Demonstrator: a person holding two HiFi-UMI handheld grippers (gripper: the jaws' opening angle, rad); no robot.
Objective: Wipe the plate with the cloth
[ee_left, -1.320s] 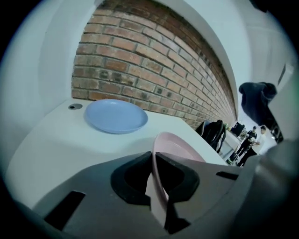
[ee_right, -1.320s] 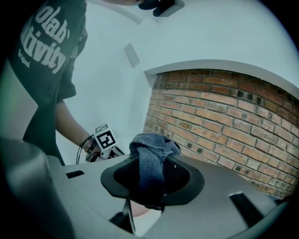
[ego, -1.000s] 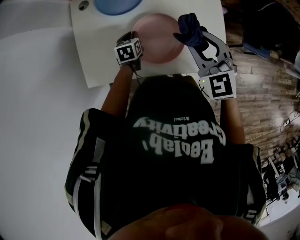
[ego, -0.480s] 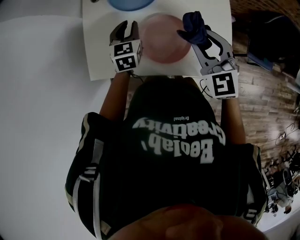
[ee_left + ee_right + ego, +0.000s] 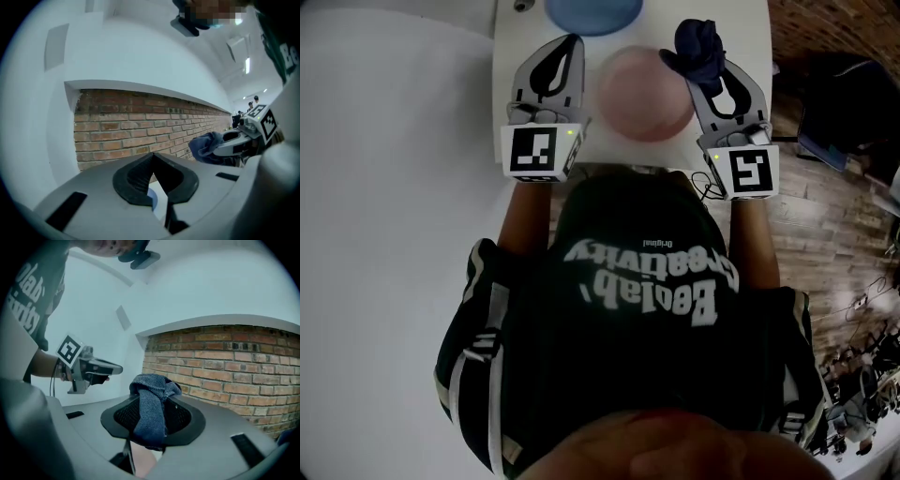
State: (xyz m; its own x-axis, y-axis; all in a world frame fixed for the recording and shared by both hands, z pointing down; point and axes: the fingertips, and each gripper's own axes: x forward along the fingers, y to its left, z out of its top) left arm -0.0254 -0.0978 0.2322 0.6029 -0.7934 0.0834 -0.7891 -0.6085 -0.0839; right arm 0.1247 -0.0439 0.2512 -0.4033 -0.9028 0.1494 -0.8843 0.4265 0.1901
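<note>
In the head view a pink plate [image 5: 645, 92] lies flat on a white mat [image 5: 752, 23]. My right gripper [image 5: 703, 58] is just right of the plate and shut on a dark blue cloth [image 5: 697, 39], which bunches over its tips. The right gripper view shows that cloth [image 5: 151, 411] draped down between the jaws. My left gripper [image 5: 574, 42] hovers left of the plate. Its jaws have just been closing and now meet, with nothing between them [image 5: 153, 160]. It also appears in the right gripper view [image 5: 115, 369], held level in the air.
A blue dish [image 5: 592, 11] sits on the mat beyond the plate. The mat rests on a round white table [image 5: 384, 141]. Wooden floor [image 5: 834, 141] lies to the right. A brick wall [image 5: 122, 131] stands ahead in both gripper views.
My left gripper came off the plate's left rim, opened, rose and now has its jaws together. The right gripper with the cloth barely shifted. The plate stays on the mat.
</note>
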